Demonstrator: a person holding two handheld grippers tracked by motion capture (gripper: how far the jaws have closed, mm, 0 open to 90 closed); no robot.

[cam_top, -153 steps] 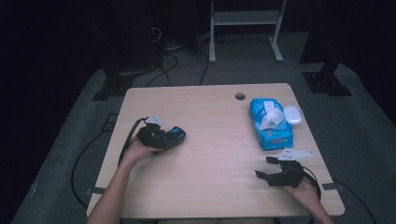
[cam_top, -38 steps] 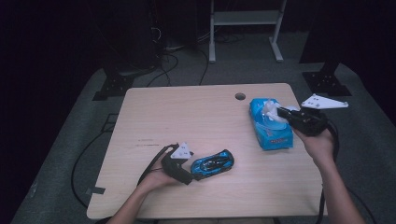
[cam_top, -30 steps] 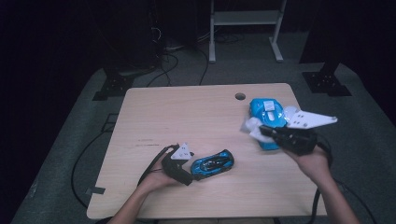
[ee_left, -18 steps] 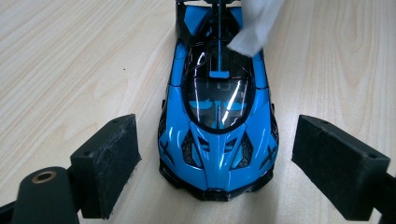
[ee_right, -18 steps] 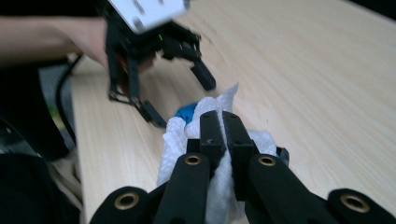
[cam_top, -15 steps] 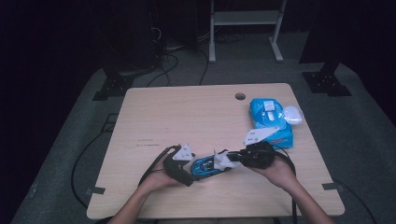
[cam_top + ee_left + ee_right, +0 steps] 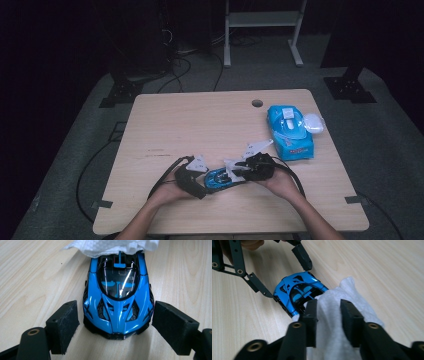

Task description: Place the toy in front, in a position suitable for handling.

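1. Toy car [image 7: 222,178], glossy blue with black trim, sits on the wooden table [image 7: 200,125] toward 6 o'clock of the tabletop in the high view, wheels down, between the two grippers.
2. Left gripper [image 7: 115,322]: jaws stand apart, one pad on each side of the car's nose. In the left gripper view a narrow gap shows on both sides, so the pads do not press on the car. The jaws have just been closing a little, with the car between them.
3. Right gripper [image 7: 328,315]: a white tissue [image 7: 339,315] lies bunched between its jaws and is draped over the car's rear end. The jaws have just been opening; whether the pads grip the tissue I cannot tell.
4. In the left gripper view the tissue covers the car's tail at 12 o'clock.
5. Blue pack of wipes [image 7: 290,131] lies toward 3 o'clock of the tabletop, well apart from the car, with a small white object [image 7: 313,122] touching its right side.
6. Round cable hole [image 7: 257,103] at 12 o'clock, near the far edge.
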